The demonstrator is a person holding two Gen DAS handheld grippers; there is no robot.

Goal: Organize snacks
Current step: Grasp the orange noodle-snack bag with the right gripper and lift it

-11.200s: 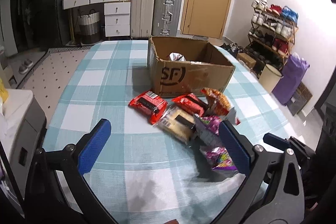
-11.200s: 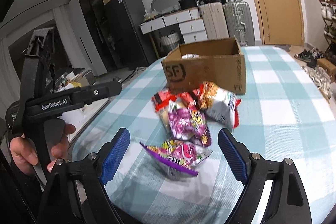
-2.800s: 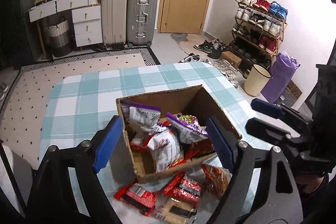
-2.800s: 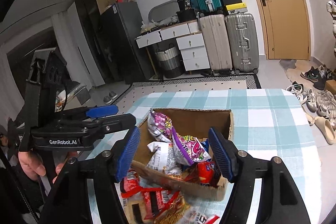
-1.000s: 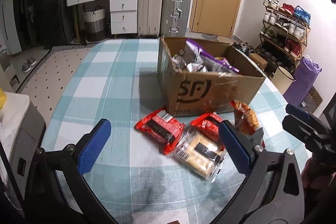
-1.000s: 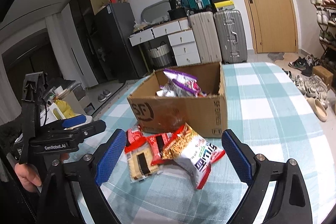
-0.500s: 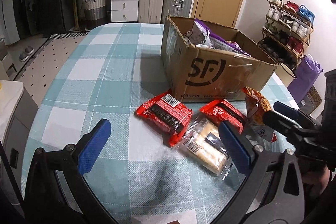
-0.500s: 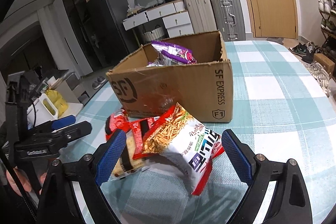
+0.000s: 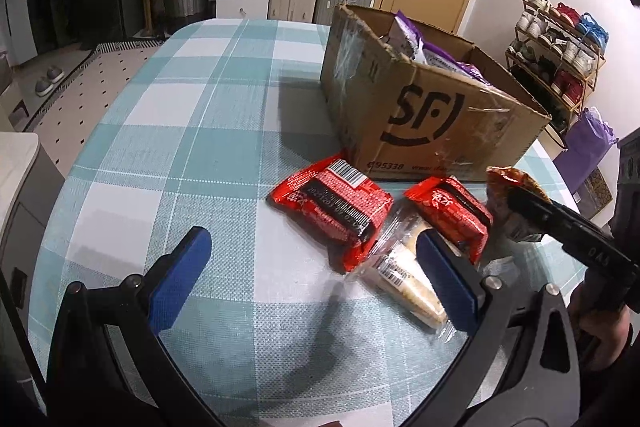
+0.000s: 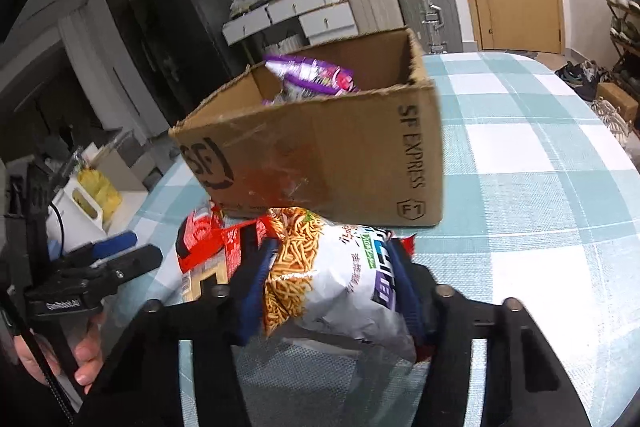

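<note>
The right gripper [image 10: 328, 291] is closing its jaws on a puffy white noodle-snack bag [image 10: 336, 279] printed with orange strands, just in front of the cardboard box [image 10: 332, 163]. The left gripper [image 9: 308, 271] hangs spread over two red packets [image 9: 332, 207] and a clear-wrapped biscuit pack [image 9: 404, 279] on the checked tablecloth [image 9: 192, 131]. Purple bags [image 10: 312, 75] sit in the box.

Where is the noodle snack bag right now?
The noodle snack bag sits between the closing right gripper's fingers, just in front of the cardboard box.
</note>
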